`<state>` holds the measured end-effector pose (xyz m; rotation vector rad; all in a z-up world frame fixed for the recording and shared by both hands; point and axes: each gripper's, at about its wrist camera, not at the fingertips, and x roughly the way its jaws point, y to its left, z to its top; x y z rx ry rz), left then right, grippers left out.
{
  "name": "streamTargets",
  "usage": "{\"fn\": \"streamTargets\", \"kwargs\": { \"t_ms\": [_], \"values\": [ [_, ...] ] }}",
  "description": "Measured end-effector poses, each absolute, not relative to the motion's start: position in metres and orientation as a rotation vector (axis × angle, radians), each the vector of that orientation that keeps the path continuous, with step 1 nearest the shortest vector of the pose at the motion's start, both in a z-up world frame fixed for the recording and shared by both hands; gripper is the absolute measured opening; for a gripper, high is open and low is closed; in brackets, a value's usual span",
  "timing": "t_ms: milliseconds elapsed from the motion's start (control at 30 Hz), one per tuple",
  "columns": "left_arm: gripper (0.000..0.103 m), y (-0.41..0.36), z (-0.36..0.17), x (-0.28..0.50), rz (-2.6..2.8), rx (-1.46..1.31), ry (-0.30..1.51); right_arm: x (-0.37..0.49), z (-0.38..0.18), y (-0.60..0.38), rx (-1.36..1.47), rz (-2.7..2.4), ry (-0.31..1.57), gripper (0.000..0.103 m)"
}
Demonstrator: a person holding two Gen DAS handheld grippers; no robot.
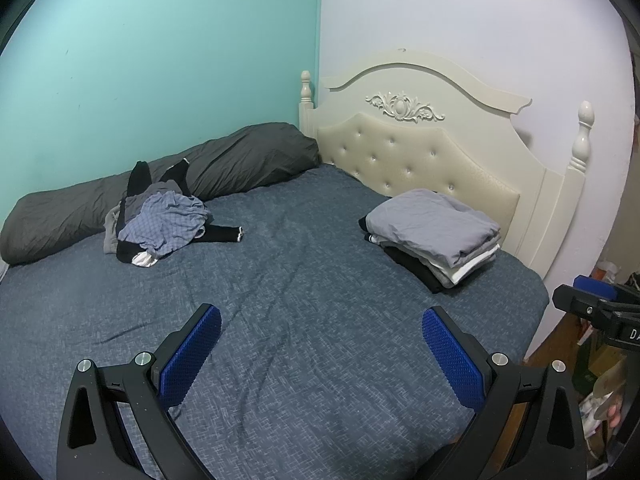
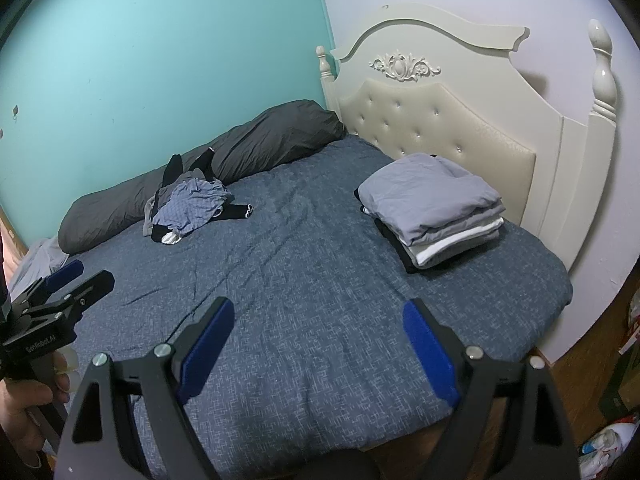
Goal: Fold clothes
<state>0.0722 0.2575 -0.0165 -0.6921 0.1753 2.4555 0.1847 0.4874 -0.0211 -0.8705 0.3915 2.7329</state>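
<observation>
My left gripper (image 1: 322, 354) and right gripper (image 2: 318, 346) hover with jaws spread, empty, above the bed (image 1: 312, 240), between folded stack (image 1: 434, 234) and unfolded pile (image 1: 164, 220).

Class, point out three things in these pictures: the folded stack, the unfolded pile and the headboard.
folded stack (image 1: 432, 224), left wrist view, top grey garment.
unfolded pile (image 1: 168, 220), left wrist view, checked cloth.
headboard (image 2: 448, 120), right wrist view, tufted panel.
</observation>
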Motion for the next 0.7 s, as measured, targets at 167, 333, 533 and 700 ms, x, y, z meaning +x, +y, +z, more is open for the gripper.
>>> {"fn": "streamTargets", "kwargs": {
  "t_ms": [167,333,533,700],
  "values": [
    [0.103,0.2564,-0.0174,0.0701,2.457,-0.697,0.176,0.1842,-0.0215,0.4869,-0.872,2.734,0.392,0.087],
    [0.103,0.2558,-0.0183,0.0693,2.457,-0.698,0.176,0.1842,-0.0212,0.4871,-0.870,2.735,0.391,0.087],
    [0.103,0.2560,-0.0183,0.0692,2.459,-0.700,0.174,0.1842,-0.0210,0.4870,-0.872,2.735,0.393,0.087],
    [0.103,0.2556,-0.0190,0.0691,2.462,-0.701,0.174,0.1835,-0.0210,0.4870,-0.874,2.735,0.394,0.087]
  ]
}}
